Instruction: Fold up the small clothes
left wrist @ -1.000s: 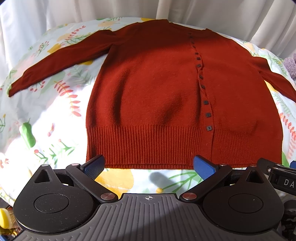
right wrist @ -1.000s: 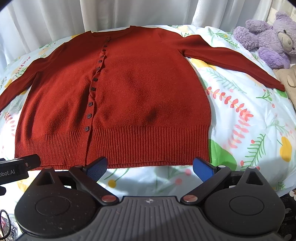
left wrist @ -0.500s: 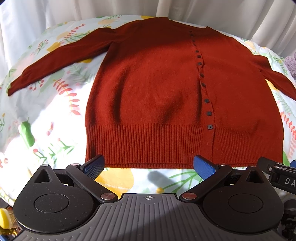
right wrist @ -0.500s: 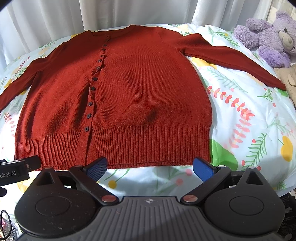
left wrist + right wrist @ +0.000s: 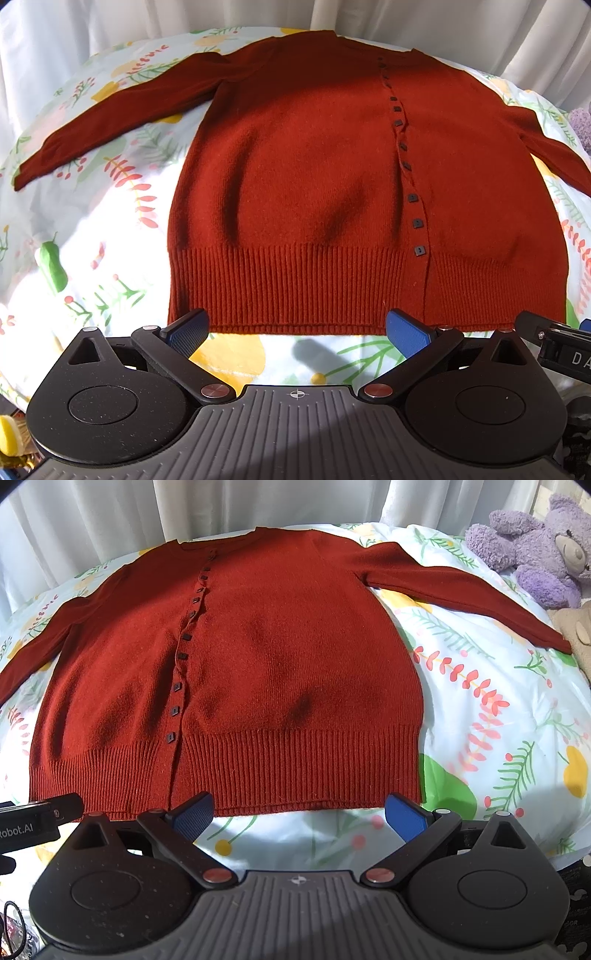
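A rust-red buttoned cardigan [image 5: 314, 192] lies flat, front up, on a floral bedsheet [image 5: 92, 236], sleeves spread out to both sides. It also shows in the right wrist view [image 5: 280, 672]. Its ribbed hem faces me. My left gripper [image 5: 297, 334] is open and empty, just short of the hem's left half. My right gripper [image 5: 299, 814] is open and empty, just short of the hem's right half. The left sleeve [image 5: 110, 114] and right sleeve [image 5: 461, 594] lie flat.
A purple plush bear [image 5: 539, 542] and a beige plush toy [image 5: 580, 631] sit at the right edge of the bed near the right cuff. White curtains [image 5: 184, 506] hang behind the bed. The other gripper's body [image 5: 33, 823] shows at the left.
Both grippers have crept slightly forward toward the hem; the cardigan looks a little nearer and lower in both views. Both stay open.
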The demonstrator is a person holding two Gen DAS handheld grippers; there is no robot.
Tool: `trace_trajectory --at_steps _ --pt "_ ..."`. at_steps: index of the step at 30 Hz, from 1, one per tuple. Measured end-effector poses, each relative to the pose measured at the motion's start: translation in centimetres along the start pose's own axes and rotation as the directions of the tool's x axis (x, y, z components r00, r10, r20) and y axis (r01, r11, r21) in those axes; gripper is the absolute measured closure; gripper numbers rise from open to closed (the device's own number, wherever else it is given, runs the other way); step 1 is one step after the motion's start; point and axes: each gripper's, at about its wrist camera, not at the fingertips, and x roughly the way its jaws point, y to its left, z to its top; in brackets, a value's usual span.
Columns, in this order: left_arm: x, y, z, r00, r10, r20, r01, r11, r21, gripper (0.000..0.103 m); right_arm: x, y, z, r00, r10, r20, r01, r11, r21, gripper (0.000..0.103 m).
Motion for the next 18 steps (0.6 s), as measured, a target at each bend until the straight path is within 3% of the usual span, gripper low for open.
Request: trace_trajectory --at_steps 18 --pt "0.32 -0.23 0.26 1.000 0.002 -0.017 -0.002 1.000 0.001 0.000 0.15 -0.26 0.10 0.999 0.041 -0.001 -0.041 0.999 -0.003 0.004"
